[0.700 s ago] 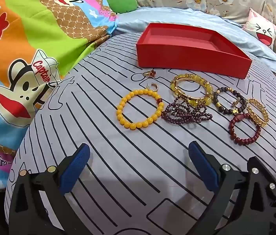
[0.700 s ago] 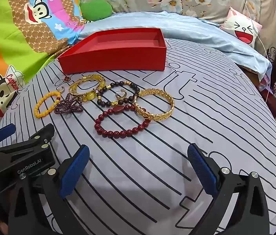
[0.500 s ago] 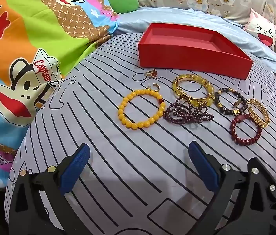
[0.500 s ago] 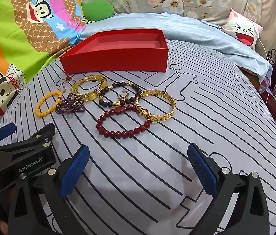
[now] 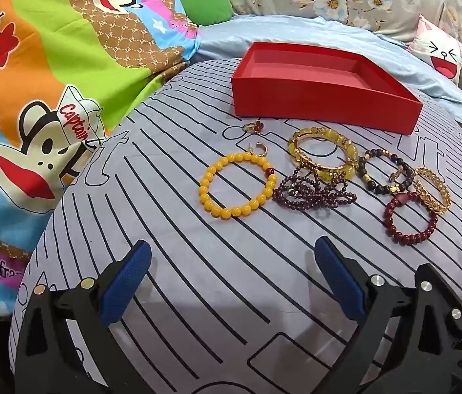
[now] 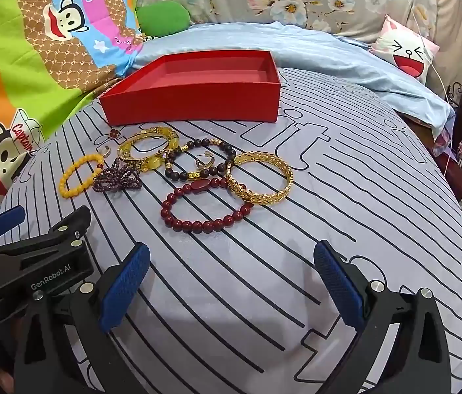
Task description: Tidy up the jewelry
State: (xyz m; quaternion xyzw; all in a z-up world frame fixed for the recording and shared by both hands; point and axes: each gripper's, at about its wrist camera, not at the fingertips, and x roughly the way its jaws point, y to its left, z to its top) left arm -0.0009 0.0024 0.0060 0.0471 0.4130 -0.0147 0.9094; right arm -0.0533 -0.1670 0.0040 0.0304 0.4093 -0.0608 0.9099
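An empty red box (image 5: 326, 98) (image 6: 195, 101) sits at the far side of the striped grey cover. In front of it lie a yellow bead bracelet (image 5: 237, 185) (image 6: 78, 175), a purple bead strand (image 5: 313, 193) (image 6: 117, 179), an amber-gold bangle (image 5: 324, 152) (image 6: 149, 147), a dark bead bracelet (image 5: 382, 172) (image 6: 198, 161), a dark red bead bracelet (image 5: 409, 220) (image 6: 204, 207), a gold bangle (image 5: 432, 190) (image 6: 260, 177), a red flower ring (image 5: 254, 127) and a small hoop earring (image 5: 259, 149). My left gripper (image 5: 227, 282) and right gripper (image 6: 231, 282) are both open and empty, short of the jewelry.
A colourful cartoon monkey quilt (image 5: 50, 82) lies to the left. A light blue sheet (image 6: 329, 52), a green cushion (image 6: 163, 16) and a cat-face pillow (image 6: 405, 49) lie behind the box. The bed edge drops off at the right (image 6: 460, 177).
Both grippers have moved slightly forward toward the jewelry. Nothing on the bed has moved.
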